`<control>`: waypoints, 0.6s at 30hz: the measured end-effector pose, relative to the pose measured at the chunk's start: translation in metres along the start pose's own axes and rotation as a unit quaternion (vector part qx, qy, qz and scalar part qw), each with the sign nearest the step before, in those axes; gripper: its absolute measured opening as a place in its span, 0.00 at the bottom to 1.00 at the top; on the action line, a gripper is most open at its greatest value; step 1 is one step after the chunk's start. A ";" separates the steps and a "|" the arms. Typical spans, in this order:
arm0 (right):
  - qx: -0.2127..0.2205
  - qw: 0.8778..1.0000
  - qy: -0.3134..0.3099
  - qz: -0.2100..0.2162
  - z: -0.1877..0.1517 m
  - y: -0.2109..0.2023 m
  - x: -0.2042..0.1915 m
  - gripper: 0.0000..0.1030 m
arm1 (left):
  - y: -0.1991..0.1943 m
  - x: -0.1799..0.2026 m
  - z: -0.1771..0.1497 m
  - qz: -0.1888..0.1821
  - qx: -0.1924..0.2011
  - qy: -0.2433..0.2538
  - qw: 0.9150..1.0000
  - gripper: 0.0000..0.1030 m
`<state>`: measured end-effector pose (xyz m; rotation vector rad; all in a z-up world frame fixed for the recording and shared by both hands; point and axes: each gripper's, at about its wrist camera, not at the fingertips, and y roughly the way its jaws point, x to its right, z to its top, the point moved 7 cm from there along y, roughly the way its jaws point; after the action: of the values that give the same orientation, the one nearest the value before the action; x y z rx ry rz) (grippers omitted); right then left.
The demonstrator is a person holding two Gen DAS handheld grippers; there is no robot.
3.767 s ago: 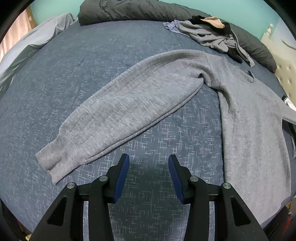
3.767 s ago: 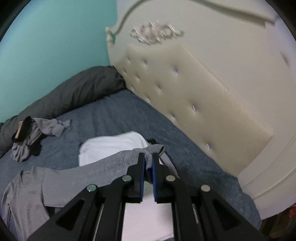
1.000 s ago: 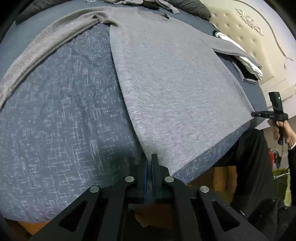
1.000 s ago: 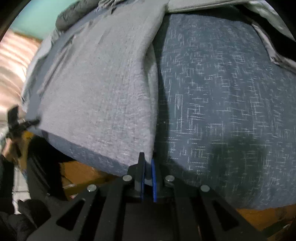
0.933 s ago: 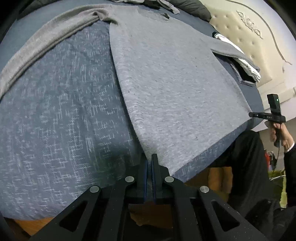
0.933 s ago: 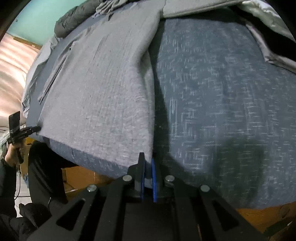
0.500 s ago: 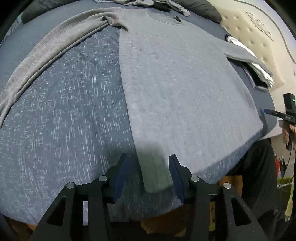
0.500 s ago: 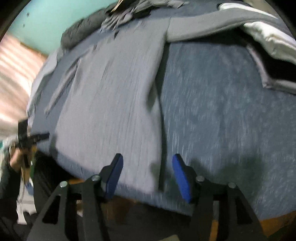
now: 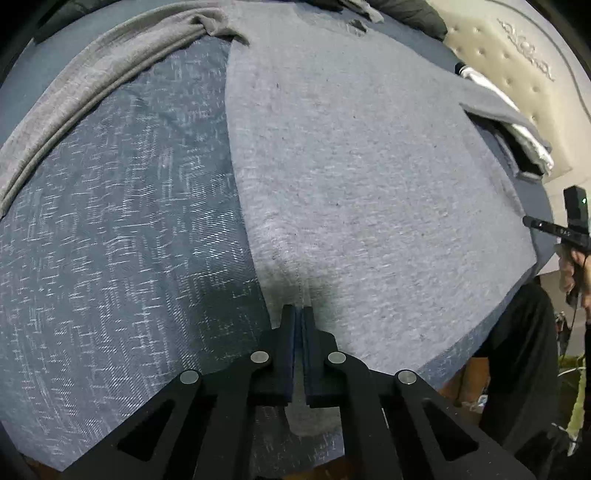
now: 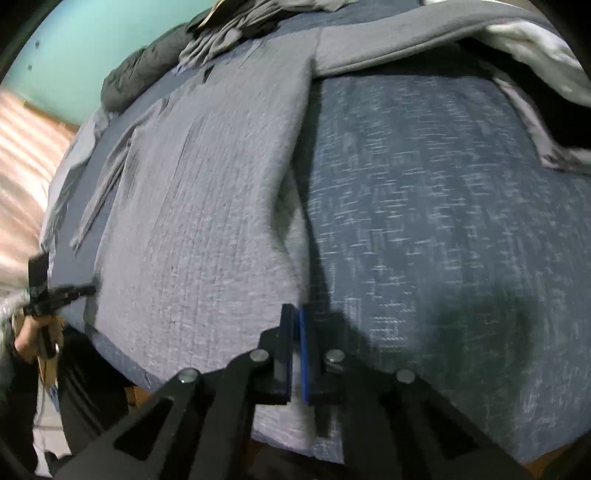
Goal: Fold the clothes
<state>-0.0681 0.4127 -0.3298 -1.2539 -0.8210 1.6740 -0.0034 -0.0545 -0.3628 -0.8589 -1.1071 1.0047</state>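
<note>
The bed [image 9: 110,240], covered in a dark blue flecked sheet, is filling both wrist views, and the grey sweater [image 9: 369,192] is lying flat on it with its long axis running from the hem at the bottom of each frame up to the collar at the top. In the left wrist view the body is spreading up and right from the jaws, one sleeve [image 9: 92,85] trailing to the upper left; in the right wrist view the body is spreading up and left, the other sleeve [image 10: 406,33] crossing the top right. The left gripper [image 9: 298,317] is sitting at bottom centre, having just been closing, jaws pinched narrow on one hem corner with cloth between them. The right gripper [image 10: 295,317] is likewise clamping the opposite hem corner after just closing. Each hand is nearest its own corner, so the fold probably needs both corners carried up-frame together toward the collar. Loose clothes [image 10: 229,33] are sitting beyond the collar.
</note>
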 end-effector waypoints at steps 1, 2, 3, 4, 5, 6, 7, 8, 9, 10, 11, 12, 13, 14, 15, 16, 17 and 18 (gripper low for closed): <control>0.007 1.000 0.008 0.005 -0.001 -0.006 0.002 0.02 | -0.005 -0.001 -0.002 -0.002 0.002 0.001 1.000 0.02; 0.017 1.000 0.016 0.009 -0.002 -0.012 0.005 0.02 | -0.010 -0.002 -0.004 -0.004 0.004 0.003 1.000 0.02; 0.026 0.999 0.023 0.012 -0.003 -0.017 0.008 0.02 | -0.013 -0.002 -0.006 -0.005 0.007 0.004 1.000 0.02; 0.021 0.999 0.028 0.009 -0.004 -0.014 0.011 0.02 | -0.014 -0.004 -0.008 -0.005 0.008 0.002 1.000 0.02; 0.016 0.999 0.033 0.005 -0.006 -0.011 0.014 0.02 | -0.016 -0.006 -0.009 -0.006 0.008 0.000 1.000 0.02; 0.011 0.999 0.037 0.001 -0.008 -0.008 0.017 0.02 | -0.017 -0.007 -0.011 -0.007 0.008 -0.002 1.000 0.02; 0.006 0.999 0.041 -0.003 -0.010 -0.005 0.019 0.02 | -0.016 -0.008 -0.013 -0.006 0.006 -0.003 1.000 0.02; -0.007 0.999 0.039 -0.011 -0.013 0.003 0.020 0.02 | -0.016 -0.009 -0.015 -0.006 0.004 -0.004 1.000 0.02; -0.018 0.999 0.036 -0.017 -0.015 0.008 0.019 0.02 | -0.015 -0.009 -0.015 -0.005 0.003 -0.005 1.000 0.02; -0.025 0.999 0.032 -0.026 -0.015 0.012 0.018 0.02 | -0.014 -0.007 -0.015 -0.005 0.001 -0.004 1.000 0.02; -0.032 0.998 0.028 -0.034 -0.016 0.015 0.017 0.02 | -0.011 -0.005 -0.015 -0.005 -0.001 -0.004 1.000 0.02; -0.033 0.999 0.027 -0.034 -0.014 0.015 0.016 0.03 | -0.010 -0.005 -0.015 -0.004 -0.003 -0.003 1.000 0.02; -0.033 0.999 0.026 -0.033 -0.012 0.015 0.015 0.04 | -0.009 -0.004 -0.014 -0.004 -0.004 -0.003 1.000 0.02; -0.027 0.999 0.025 -0.029 -0.008 0.012 0.014 0.05 | -0.008 -0.004 -0.013 -0.005 -0.006 -0.003 1.000 0.03; -0.021 0.999 0.023 -0.024 -0.004 0.009 0.013 0.06 | -0.008 -0.004 -0.009 -0.005 -0.006 -0.003 1.000 0.04; -0.012 0.999 0.021 -0.023 0.001 0.004 0.013 0.06 | -0.009 -0.004 -0.005 -0.005 -0.005 -0.003 1.000 0.06; -0.004 1.000 0.019 -0.021 0.006 0.000 0.012 0.07 | -0.012 -0.002 0.002 -0.003 0.000 -0.004 1.000 0.06; 0.005 1.000 0.017 -0.019 0.011 -0.004 0.011 0.10 | -0.015 -0.003 0.009 -0.007 0.004 -0.006 1.000 0.06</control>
<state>-0.0787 0.4245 -0.3280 -1.2491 -0.8097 1.6205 -0.0096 -0.0612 -0.3480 -0.8387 -1.1165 1.0044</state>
